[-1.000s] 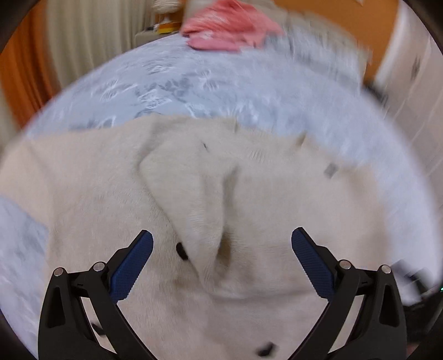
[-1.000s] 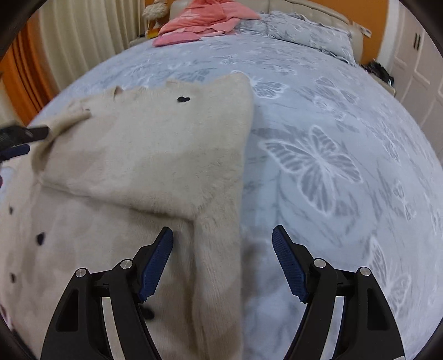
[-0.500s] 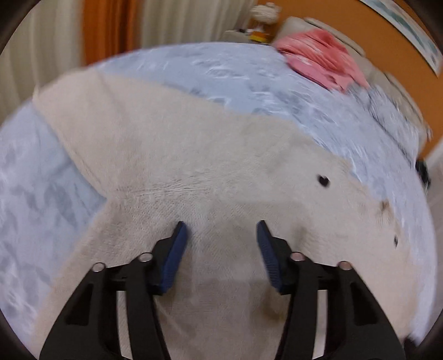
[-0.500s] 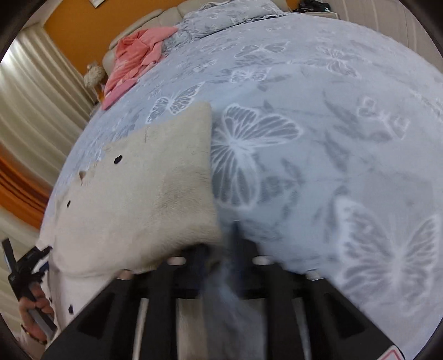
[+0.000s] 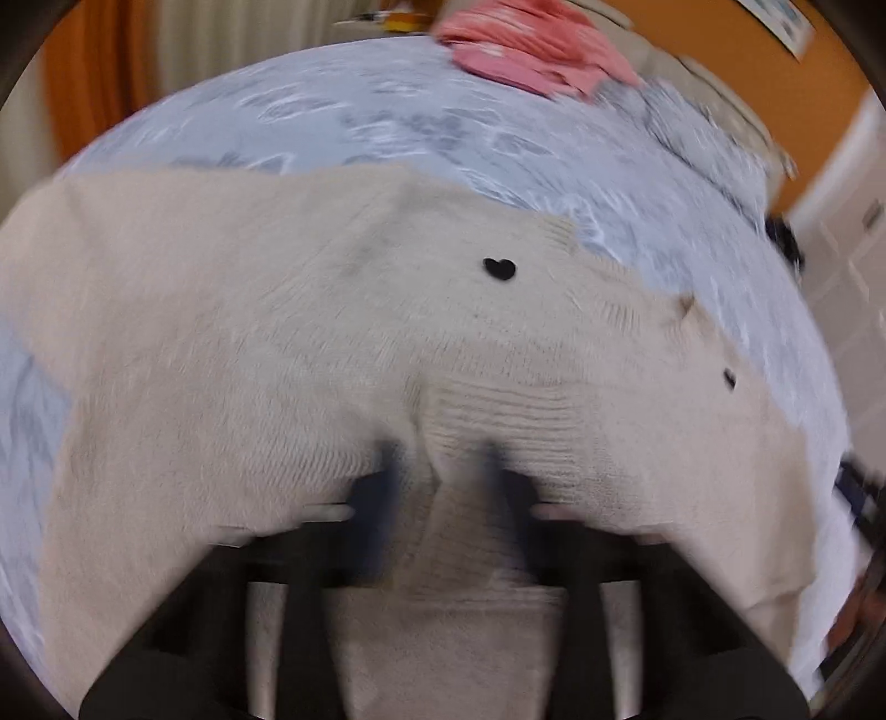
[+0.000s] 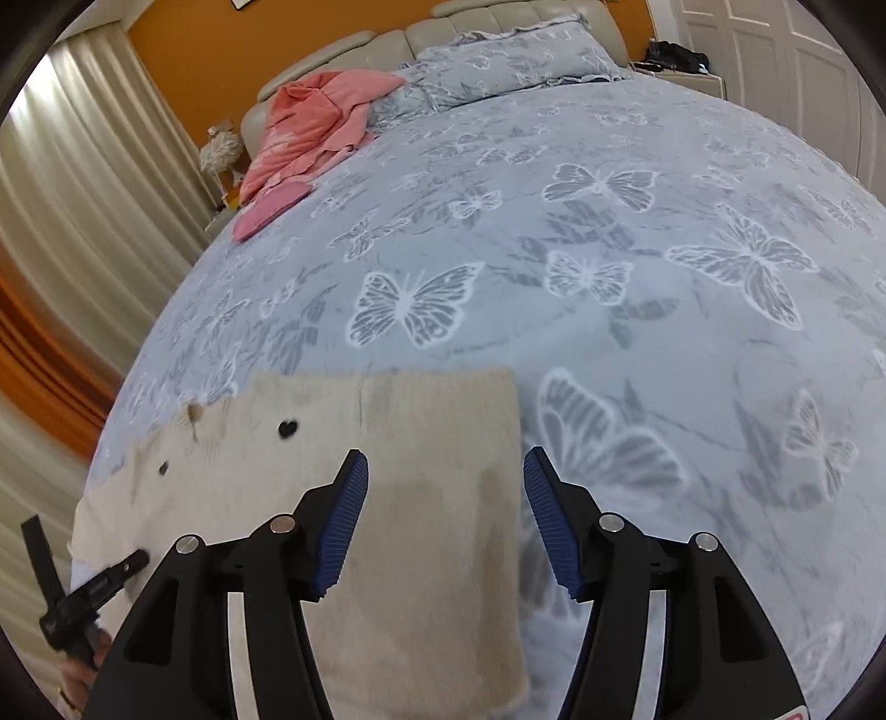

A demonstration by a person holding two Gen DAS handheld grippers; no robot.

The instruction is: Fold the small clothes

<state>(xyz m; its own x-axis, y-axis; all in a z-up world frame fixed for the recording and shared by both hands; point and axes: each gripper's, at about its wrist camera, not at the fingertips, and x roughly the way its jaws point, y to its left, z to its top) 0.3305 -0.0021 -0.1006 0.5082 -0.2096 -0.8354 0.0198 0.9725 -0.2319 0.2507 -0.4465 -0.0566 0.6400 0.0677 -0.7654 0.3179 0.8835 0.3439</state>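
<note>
A cream knit cardigan (image 5: pixel 288 343) with small black heart buttons (image 5: pixel 498 268) lies on the bed. In the left wrist view my left gripper (image 5: pixel 440 476) is blurred, its fingers close together with a fold of the ribbed knit between them. In the right wrist view the cardigan (image 6: pixel 421 498) lies flat with a straight right edge. My right gripper (image 6: pixel 446 515) is open and empty just above that edge. The left gripper (image 6: pixel 83 598) shows at the lower left of that view.
The bed has a blue-grey butterfly cover (image 6: pixel 609 277). Pink clothes (image 6: pixel 310 144) lie by the pillow (image 6: pixel 515 55) and headboard. Curtains (image 6: pixel 83 183) hang on the left. White cupboard doors (image 6: pixel 775 44) stand at the far right.
My left gripper has closed on a fold of the cardigan. My right gripper was shut at the cardigan's edge, has opened and has lifted back; the cloth now lies flat.
</note>
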